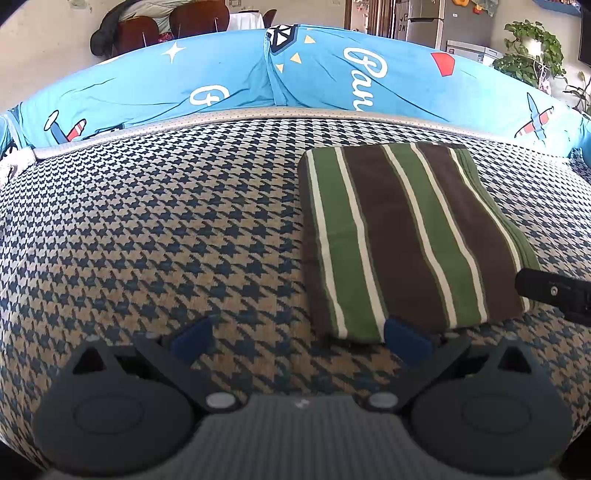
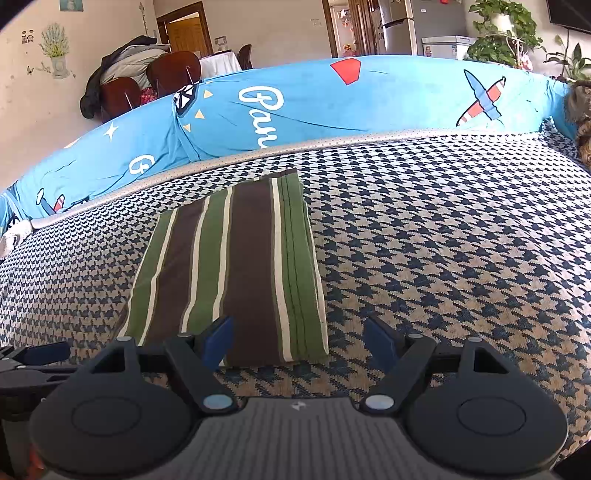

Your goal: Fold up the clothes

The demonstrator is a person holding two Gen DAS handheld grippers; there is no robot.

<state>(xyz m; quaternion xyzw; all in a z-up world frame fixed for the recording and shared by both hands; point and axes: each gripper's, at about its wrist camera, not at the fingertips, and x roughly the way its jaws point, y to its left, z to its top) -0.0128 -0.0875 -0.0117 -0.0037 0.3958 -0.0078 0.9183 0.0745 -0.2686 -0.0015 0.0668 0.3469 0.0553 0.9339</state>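
Observation:
A folded cloth (image 1: 402, 236) with green, brown and white stripes lies flat on the houndstooth cover (image 1: 166, 229). My left gripper (image 1: 299, 339) stands open at the cloth's near left corner, its right fingertip (image 1: 406, 341) over the cloth's near edge, with only the cover between its fingers. In the right wrist view the cloth (image 2: 236, 273) sits left of centre. My right gripper (image 2: 300, 342) is open, its left fingertip (image 2: 219, 339) over the cloth's near edge, and the cloth's near right corner shows between the fingers without being pinched. Each gripper's black body shows at the edge of the other's view.
A long blue cushion (image 1: 295, 77) printed with planes and white lettering runs along the back of the houndstooth surface (image 2: 443, 240). Behind it are chairs (image 2: 170, 74), a fridge (image 2: 399, 26) and plants (image 2: 502, 33). Something brown and furry (image 2: 581, 110) shows at the far right.

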